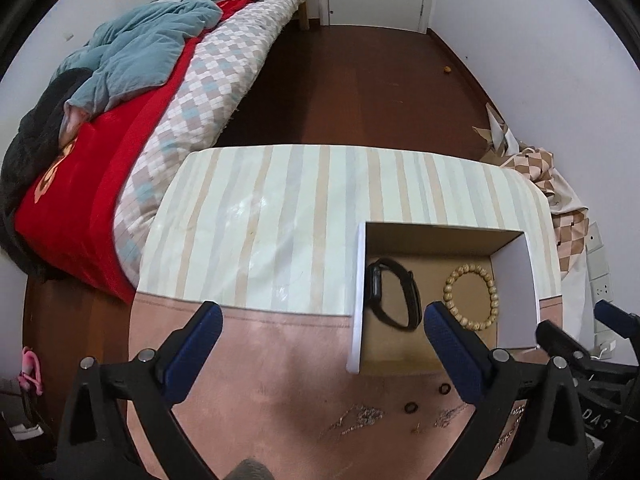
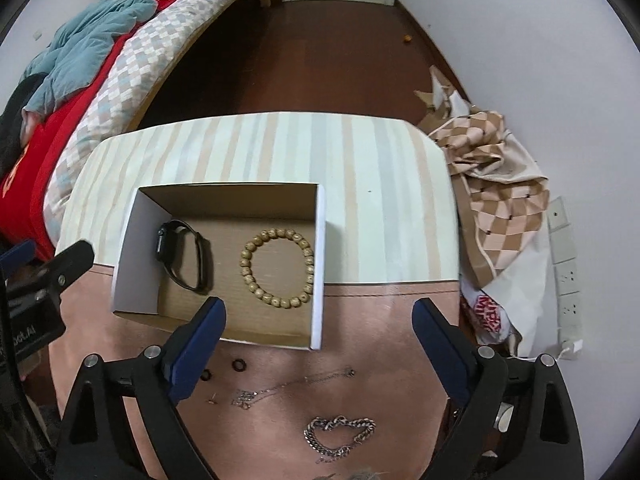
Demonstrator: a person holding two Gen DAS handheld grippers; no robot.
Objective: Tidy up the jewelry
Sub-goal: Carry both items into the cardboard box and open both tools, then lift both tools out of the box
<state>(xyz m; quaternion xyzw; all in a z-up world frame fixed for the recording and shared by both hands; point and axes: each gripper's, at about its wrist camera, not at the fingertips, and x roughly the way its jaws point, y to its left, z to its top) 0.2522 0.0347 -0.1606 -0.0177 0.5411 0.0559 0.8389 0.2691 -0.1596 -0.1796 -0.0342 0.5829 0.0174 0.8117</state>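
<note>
Now watch point(image 2: 182, 254) & bead bracelet point(image 2: 276, 268) in box point(image 2: 322, 264).

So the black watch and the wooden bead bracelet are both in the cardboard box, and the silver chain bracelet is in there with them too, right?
Not quite. The black watch and the wooden bead bracelet do lie in the cardboard box, but the silver chain bracelet is outside it, on the pink tabletop in front of the box. The right wrist view shows this.
</note>
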